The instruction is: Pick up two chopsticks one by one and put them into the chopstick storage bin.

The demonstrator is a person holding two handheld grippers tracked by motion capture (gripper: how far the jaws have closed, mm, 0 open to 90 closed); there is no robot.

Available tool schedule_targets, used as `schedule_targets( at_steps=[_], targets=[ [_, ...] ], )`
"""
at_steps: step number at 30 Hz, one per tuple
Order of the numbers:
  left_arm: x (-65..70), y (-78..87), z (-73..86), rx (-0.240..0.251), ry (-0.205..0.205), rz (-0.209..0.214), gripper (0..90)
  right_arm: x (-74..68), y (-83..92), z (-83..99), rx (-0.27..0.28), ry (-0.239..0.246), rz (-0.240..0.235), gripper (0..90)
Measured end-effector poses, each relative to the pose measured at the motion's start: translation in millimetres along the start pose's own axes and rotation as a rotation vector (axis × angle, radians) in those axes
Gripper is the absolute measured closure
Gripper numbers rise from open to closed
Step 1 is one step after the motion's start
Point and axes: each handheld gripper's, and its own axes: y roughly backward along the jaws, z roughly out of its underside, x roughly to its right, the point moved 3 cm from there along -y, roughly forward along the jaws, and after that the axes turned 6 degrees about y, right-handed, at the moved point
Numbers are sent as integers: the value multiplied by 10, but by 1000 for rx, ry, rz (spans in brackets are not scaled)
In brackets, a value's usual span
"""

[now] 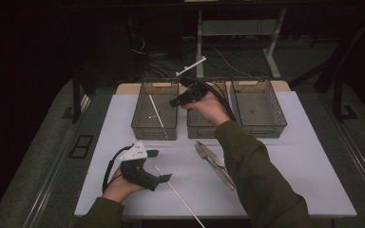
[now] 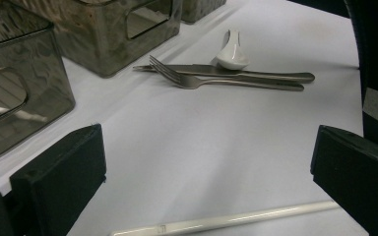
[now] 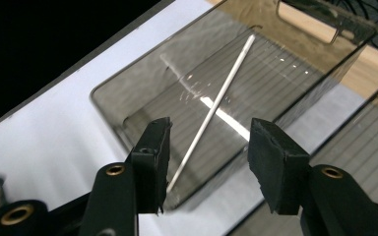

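White chopstick (image 3: 216, 105) lies in the left bin (image 3: 128, 98).
Your right hand-held gripper (image 3: 206, 162) hangs open, empty above it; the other chopstick (image 2: 226, 220) could roll if you nudge it.

Your right forearm is covering the handle ends of the fork (image 1: 204, 153) and knife (image 1: 216, 164) in the high view. The near chopstick (image 2: 226, 219) is running behind both jaws of the left tool (image 2: 209, 172); its ends are hidden. The left bin (image 2: 15, 83) is getting cropped by the frame edge.
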Motion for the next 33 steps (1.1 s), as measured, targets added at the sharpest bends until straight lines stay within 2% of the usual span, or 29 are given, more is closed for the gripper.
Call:
schedule_targets(
  at_steps=[7,14,24,26,33],
  targets=[
    [-13,2,11,-2,7,-14,0,-100,200,303,13,37,-9,491],
    [-25,9,18,-10,9,-21,0,-199,323,554,17,49,-20,494],
    [-26,5,20,-13,1,-32,0,-330,435,845,8,64,-17,499],
    [-29,6,21,-9,3,-33,0,-352,449,907,5,82,-21,500],
    [-42,9,21,-6,9,-40,0,-489,449,1136,-34,79,-35,506]
  ],
)
